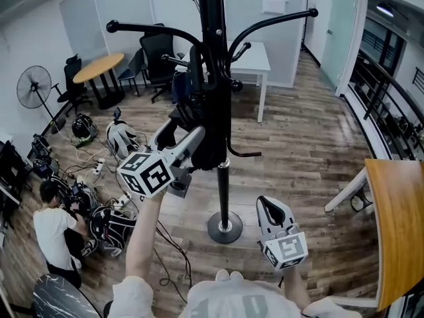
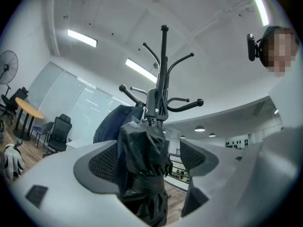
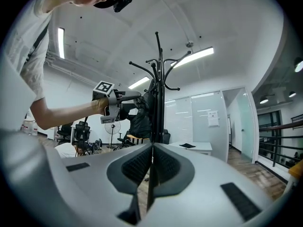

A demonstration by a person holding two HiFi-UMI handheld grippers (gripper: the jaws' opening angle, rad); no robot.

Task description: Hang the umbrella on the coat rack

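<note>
At rack [image 1: 224, 177] — umbrella [image 2: 142, 183] within spread left hand-held gripper [image 2: 151, 161].

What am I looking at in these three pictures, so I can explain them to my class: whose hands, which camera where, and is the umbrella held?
No robot here: a person holds a two-fingered gripper in each hand. The head view is from a camera on the person's head, looking down; the other two are from cameras riding on each gripper. The left gripper is up at the coat rack, which stands on a wooden floor. Its fingers are spread with the folded black umbrella between them; a gap shows beside one finger, so they are not squeezing it. The umbrella appears to hang on the rack. The right gripper is lower, fingers shut, holding nothing.
</note>
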